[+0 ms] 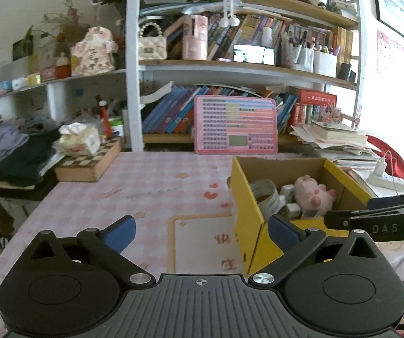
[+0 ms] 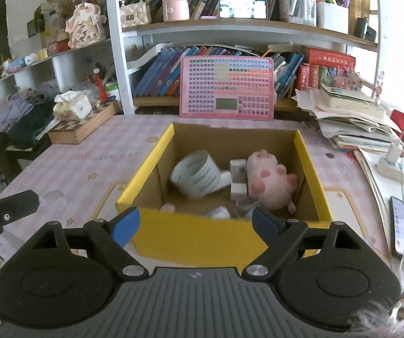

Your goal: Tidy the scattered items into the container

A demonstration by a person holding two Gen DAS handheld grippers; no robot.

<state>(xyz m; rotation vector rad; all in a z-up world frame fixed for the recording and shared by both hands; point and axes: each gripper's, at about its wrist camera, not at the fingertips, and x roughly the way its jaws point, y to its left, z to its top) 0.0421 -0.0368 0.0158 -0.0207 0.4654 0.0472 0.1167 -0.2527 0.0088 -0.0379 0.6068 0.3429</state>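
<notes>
hovering before the yellow box (image 2: 202, 242), both the right gripper (image 2: 196, 225) and left gripper (image 1: 202, 231) are held spread and empty; the pink plush (image 2: 269, 180) and mug (image 2: 199, 177) are already inside. the box wall could be clipped if lowered carelessly.

Both our grippers spread wide, holding nothing.

Our left gripper (image 1: 202, 232) points forward and level, blue pads apart; our right gripper (image 2: 194, 226) does likewise, and its black body reaches across the right edge of the left wrist view.
</notes>
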